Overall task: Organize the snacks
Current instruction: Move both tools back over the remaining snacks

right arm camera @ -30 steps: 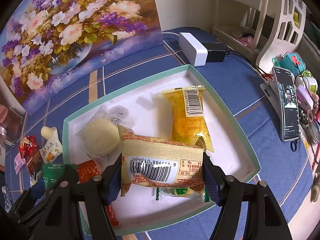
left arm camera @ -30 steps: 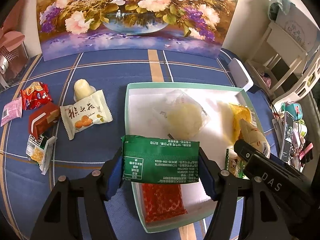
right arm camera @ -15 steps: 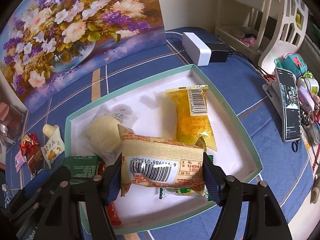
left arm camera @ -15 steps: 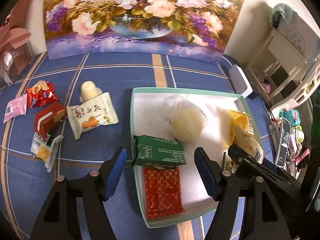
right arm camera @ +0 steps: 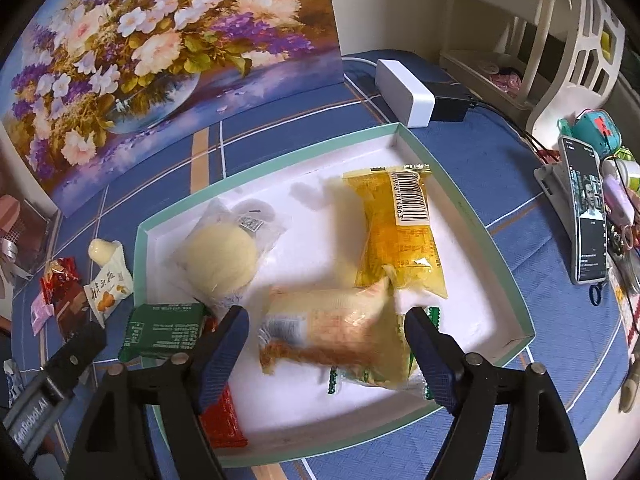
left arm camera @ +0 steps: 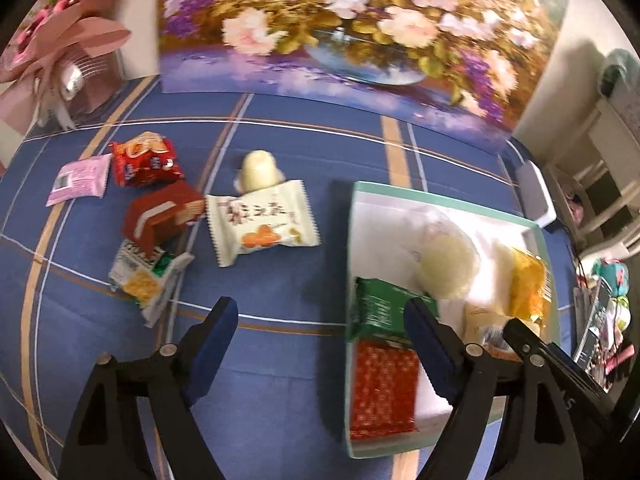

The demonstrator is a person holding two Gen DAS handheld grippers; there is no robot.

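Fingers (left arm camera: 218, 330) opening (nothing between), tray (left arm camera: 440, 196) rim right

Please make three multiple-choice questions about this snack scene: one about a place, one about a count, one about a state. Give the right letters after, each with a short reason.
1. Where does the green packet lie?
A. at the box's near left edge, above the red packet
B. on the cloth beside the pink packet
C. on the white charger

2. How many snacks lie on the blue cloth outside the box?
A. three
B. six
C. nine

3. What is the left gripper doing?
A. clamping the green packet
B. clamping the white packet
C. jaws opening, nothing between them

Answers:
1. A: it rests just above the red packet by the left wall.
2. B: pink, red, brown, green-white and white packets plus a pale jelly cup.
3. C: only cloth shows between its pads.
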